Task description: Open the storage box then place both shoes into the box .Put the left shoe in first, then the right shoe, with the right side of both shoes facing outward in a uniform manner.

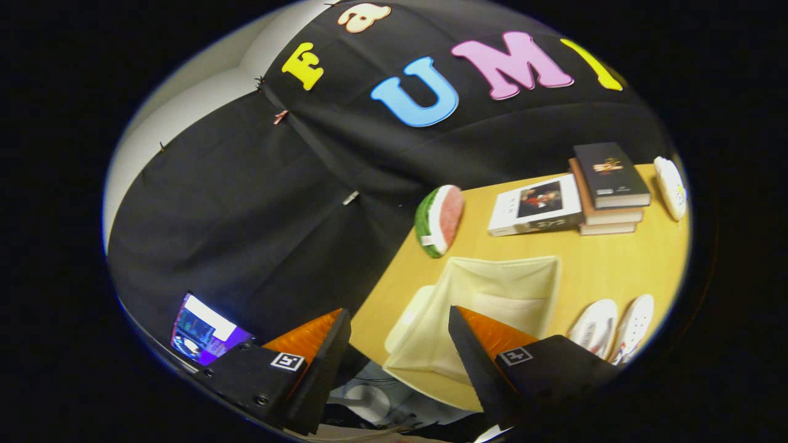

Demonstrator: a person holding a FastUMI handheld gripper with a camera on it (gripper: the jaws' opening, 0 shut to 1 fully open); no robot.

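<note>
Wooden table (615, 271) with open cream fabric storage box (492, 307), white shoes (612, 329) beside; gripper (400, 326) fingers wide apart, empty.

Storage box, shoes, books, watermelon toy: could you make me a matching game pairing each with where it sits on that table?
Things:
1. storage box
2. shoes
3. books
4. watermelon slice

Places:
A. at the table's edge, by the black cloth
B. just ahead of the open fingers
C. beside the box
D. beyond the box, some stacked

Pairs: 1-B, 2-C, 3-D, 4-A
</note>
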